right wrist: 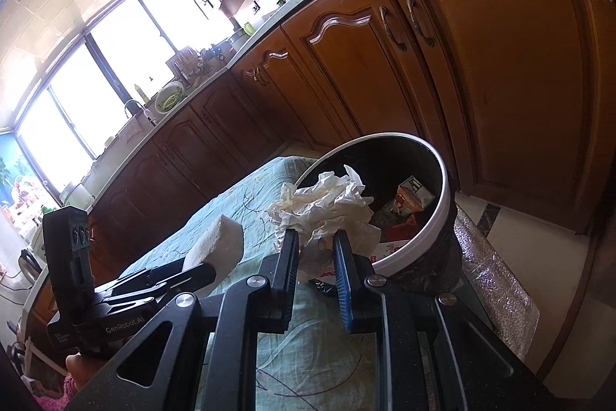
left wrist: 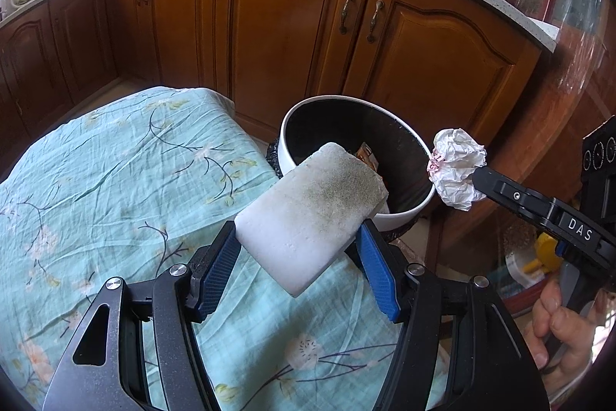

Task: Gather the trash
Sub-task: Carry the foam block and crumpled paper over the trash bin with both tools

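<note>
L gripper [left wrist: 298, 249] is clamped on a white foam block [left wrist: 312, 214], blue pads on its two long sides near the near end; most of the block sticks out fwd, far end over the near rim of the bin [left wrist: 408, 210]. Top face looks speckled w/ grime. R gripper [right wrist: 315, 249] is closed tight on a crumpled paper wad [right wrist: 327, 207], pinched at its base, wad hanging at the bin's rim.

Bin sits just right of the table w/ floral cloth [left wrist: 96, 180]; a small carton [right wrist: 410, 197] already lies inside.

Handling, my read: block is light and stiff-ish but squashy, so a mid-side grip is fine, no need for more squeeze. Paper is v. light, springy, may cling to the pads on release. Both need to be fully over the bin mouth before letting go.
</note>
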### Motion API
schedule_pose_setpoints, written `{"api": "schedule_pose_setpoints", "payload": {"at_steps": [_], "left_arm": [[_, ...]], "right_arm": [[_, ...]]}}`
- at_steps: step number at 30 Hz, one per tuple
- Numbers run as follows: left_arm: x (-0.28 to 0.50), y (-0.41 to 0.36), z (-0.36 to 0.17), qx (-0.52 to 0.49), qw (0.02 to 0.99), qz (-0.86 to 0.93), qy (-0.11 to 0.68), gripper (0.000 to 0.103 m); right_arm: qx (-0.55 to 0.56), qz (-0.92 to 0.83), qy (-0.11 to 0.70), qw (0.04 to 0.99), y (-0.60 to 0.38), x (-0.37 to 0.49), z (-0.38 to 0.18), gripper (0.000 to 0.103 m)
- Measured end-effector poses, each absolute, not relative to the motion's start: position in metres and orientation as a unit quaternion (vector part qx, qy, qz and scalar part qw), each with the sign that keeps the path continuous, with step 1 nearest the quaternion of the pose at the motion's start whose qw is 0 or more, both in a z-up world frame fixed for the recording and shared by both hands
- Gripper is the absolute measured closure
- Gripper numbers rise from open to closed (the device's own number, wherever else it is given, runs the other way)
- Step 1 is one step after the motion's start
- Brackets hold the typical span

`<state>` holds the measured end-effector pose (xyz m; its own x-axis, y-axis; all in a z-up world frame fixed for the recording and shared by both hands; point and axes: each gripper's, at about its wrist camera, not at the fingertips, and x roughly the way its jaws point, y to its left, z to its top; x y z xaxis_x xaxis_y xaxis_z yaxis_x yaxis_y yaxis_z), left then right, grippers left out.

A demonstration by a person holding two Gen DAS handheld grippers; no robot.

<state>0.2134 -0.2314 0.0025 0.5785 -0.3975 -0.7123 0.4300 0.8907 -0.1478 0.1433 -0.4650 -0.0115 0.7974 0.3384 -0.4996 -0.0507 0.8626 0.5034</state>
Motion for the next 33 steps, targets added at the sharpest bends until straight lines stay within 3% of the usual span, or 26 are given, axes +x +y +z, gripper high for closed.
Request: {"api": "schedule_pose_setpoints", "payload": {"at_steps": [33], "left_arm": [[0.279,-0.302,-0.002,0.069,0.881,-0.232,0.407,0.040]], "right_arm": [[0.237,0.080,0.336,0.908,-0.497,0.202,-0.027,0.084]]}}
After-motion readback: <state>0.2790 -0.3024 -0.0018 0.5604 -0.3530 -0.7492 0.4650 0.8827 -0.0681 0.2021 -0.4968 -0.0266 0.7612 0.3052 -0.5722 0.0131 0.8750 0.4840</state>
